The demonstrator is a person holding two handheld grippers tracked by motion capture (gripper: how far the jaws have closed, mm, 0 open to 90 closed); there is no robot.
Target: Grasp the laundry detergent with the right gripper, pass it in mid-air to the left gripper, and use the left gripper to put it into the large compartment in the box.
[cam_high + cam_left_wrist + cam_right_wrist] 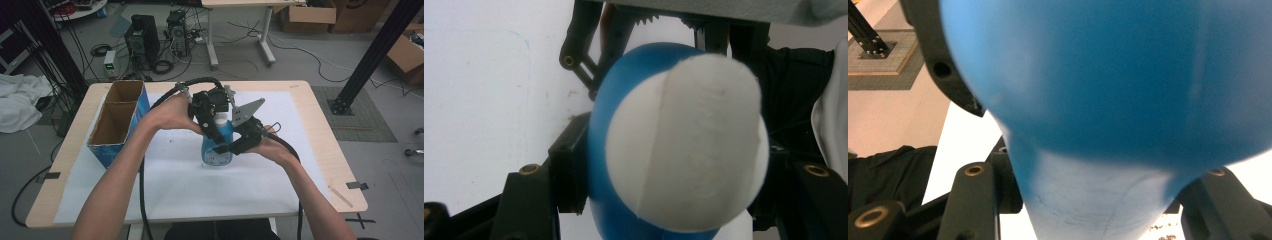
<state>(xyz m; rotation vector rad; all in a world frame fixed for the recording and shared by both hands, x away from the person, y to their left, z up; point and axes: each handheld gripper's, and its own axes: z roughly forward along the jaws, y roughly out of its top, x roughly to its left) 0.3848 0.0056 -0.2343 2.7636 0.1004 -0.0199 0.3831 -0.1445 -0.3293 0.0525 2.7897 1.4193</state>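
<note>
Standing on a white-covered table (175,190) above cabled floor, the blue bottle (218,145) is pinched by both hand-held grippers.

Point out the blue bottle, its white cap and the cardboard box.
blue bottle (216,150): high view, lower body.
white cap (689,145): left gripper view, cap top.
cardboard box (102,150): high view, blue front wall.

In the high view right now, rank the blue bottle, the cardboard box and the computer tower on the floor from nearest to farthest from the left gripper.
1. Blue bottle: between the left gripper's jaws, mid-table.
2. Cardboard box: at the table's left edge.
3. Computer tower: on the floor beyond the table.
</note>
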